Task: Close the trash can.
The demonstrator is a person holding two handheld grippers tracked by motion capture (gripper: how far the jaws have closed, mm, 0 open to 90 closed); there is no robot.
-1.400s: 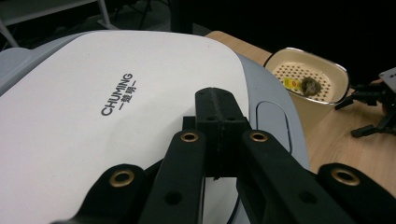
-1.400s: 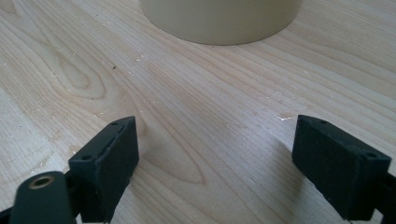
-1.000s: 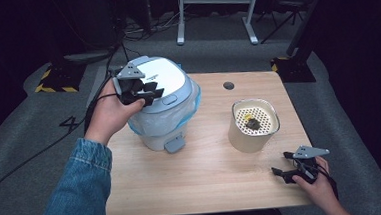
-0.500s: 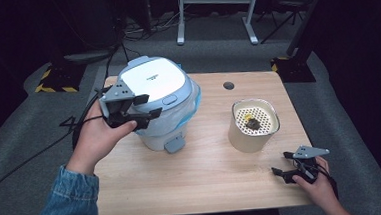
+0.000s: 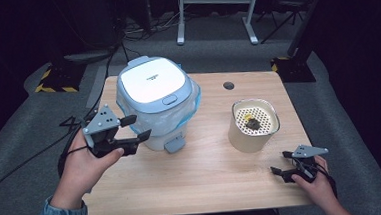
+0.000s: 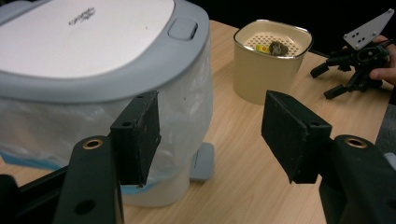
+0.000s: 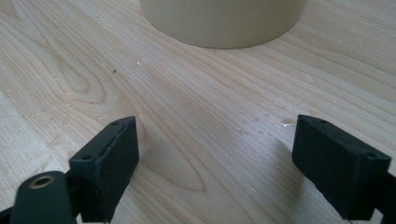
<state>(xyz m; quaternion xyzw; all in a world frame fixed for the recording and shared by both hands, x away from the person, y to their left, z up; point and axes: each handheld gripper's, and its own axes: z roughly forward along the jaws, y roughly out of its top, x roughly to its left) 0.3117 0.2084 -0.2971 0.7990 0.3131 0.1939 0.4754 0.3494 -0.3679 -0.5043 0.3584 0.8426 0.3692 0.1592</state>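
White rounded bin (image 5: 154, 100), crinkled liner (image 5: 191, 105)

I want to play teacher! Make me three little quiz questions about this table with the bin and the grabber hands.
1. True or false: the white lid of the pedal bin is shut.
2. What lies on the holed insert of the cream container?
A) a small dark lump
B) a spoon
C) nothing
3. Fill in: the left gripper has just been opening, and between its jaws there is ____.

Key: 1 true; 2 A; 3 nothing. The right gripper rests open on the wooden table.
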